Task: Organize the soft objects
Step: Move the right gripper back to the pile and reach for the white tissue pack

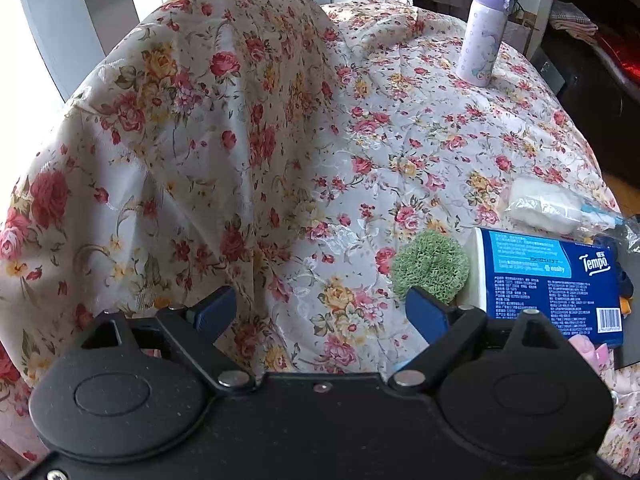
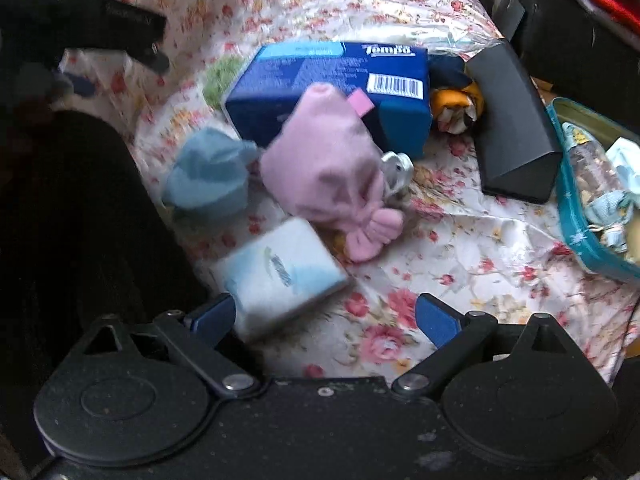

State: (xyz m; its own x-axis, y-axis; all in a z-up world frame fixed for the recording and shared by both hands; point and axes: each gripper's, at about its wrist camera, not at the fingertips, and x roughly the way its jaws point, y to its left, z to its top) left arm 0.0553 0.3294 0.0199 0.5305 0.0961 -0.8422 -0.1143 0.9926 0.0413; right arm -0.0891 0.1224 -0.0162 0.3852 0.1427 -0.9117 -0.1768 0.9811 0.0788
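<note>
Ahead of the spread, empty right gripper (image 2: 324,316) lies a crumpled pink plush (image 2: 324,164) against the blue tissue pack (image 2: 332,80). Only the left view shows the likewise spread, empty left gripper (image 1: 320,314) and green puff (image 1: 430,266).

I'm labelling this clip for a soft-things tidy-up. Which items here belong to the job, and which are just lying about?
Belongs to the job:
pink plush toy
blue knitted hat
small tissue pack
blue tissue pack
green scrubber
teal case, likely the place for them

Just lying about:
purple bottle
black box
bagged brush

Both claws, left and right, are open.
</note>
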